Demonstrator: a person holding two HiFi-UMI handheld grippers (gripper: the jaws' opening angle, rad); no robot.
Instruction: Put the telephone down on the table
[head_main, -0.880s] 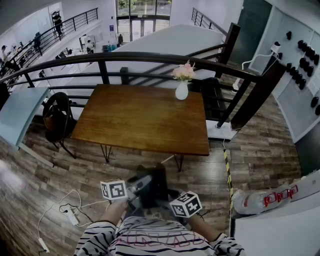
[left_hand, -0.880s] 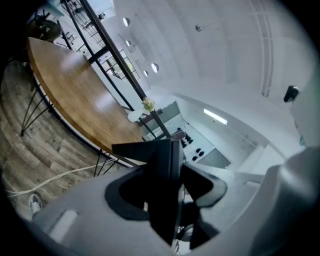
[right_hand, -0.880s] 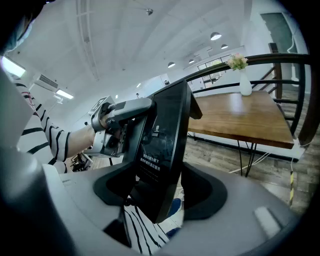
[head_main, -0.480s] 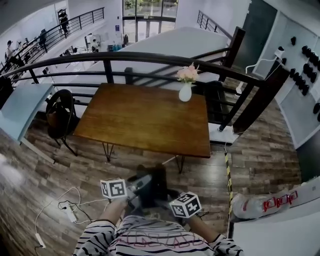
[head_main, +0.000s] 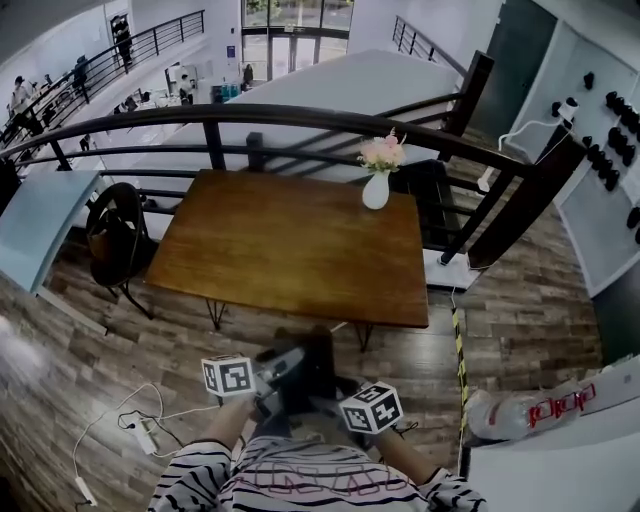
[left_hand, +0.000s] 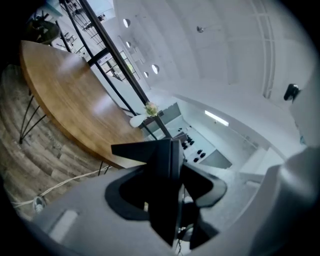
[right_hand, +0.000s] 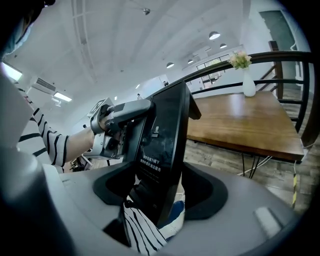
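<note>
A black telephone (head_main: 300, 372) with a flat screen panel hangs in front of my body, over the wooden floor and short of the brown table (head_main: 290, 250). My left gripper (head_main: 268, 376) is shut on its left side and my right gripper (head_main: 328, 396) on its right side. In the left gripper view the telephone (left_hand: 162, 185) stands edge-on between the jaws. From the right gripper's camera its dark screen (right_hand: 162, 150) fills the gap between the jaws, with the left gripper (right_hand: 120, 117) clamped on the far edge. The table top is bare except for a white vase of flowers (head_main: 376, 185) at its far right.
A dark railing (head_main: 300, 115) runs behind the table. A chair with a bag (head_main: 115, 235) stands at the table's left. A power strip and cable (head_main: 140, 430) lie on the floor at my left. A white counter (head_main: 560, 440) is at my right.
The head view has swung slightly, so the table sits a little further right. Both grippers and the telephone keep the same place.
</note>
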